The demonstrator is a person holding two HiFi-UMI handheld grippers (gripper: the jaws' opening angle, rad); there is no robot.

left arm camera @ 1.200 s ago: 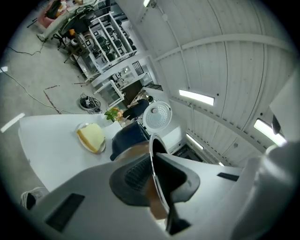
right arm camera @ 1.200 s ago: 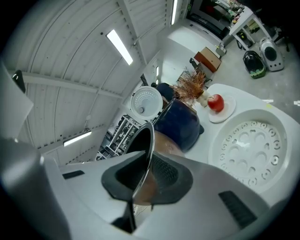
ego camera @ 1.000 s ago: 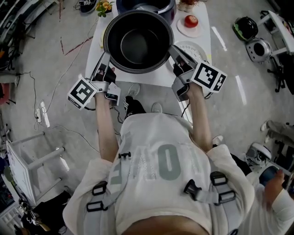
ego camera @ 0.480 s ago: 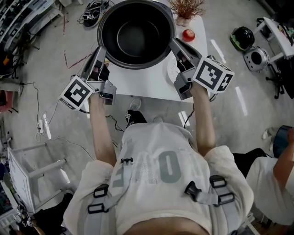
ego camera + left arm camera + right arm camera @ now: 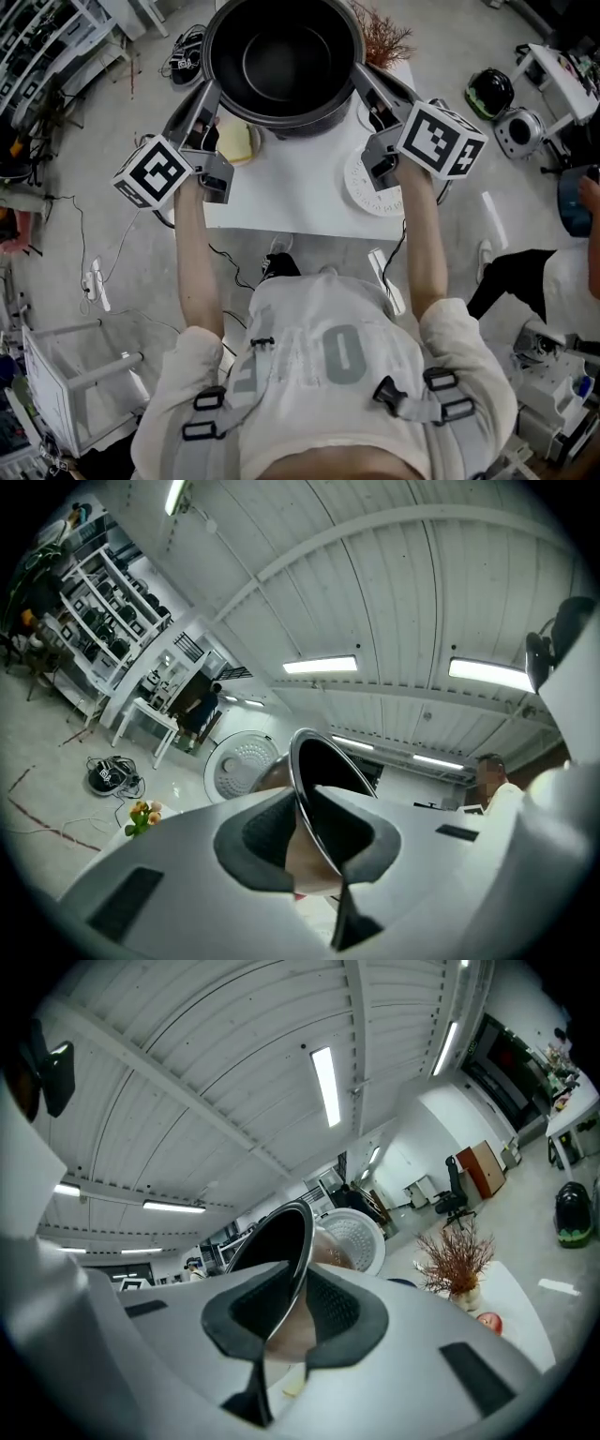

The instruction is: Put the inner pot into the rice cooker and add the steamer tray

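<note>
The black inner pot [image 5: 283,58] hangs in the air above the far part of the white table [image 5: 291,192], mouth up and empty. My left gripper [image 5: 208,101] is shut on its left rim, my right gripper [image 5: 367,89] on its right rim. In both gripper views the thin metal rim [image 5: 317,789] [image 5: 286,1260] runs between the dark pads [image 5: 258,841] [image 5: 333,1312], which press on it. A white round perforated tray [image 5: 361,186] lies on the table under my right gripper, partly hidden. The pot hides the rice cooker in the head view.
A dried plant in a vase [image 5: 384,42] stands at the table's far right, with a red apple [image 5: 487,1323] near it. A yellowish item [image 5: 239,141] lies at the table's left. A white perforated disc [image 5: 239,766] stands upright behind the pot. A second person [image 5: 562,272] stands to the right.
Both grippers have lifted the pot higher and carried it further over the table. It now fills more of the top of the head view. Both grips are unchanged.
</note>
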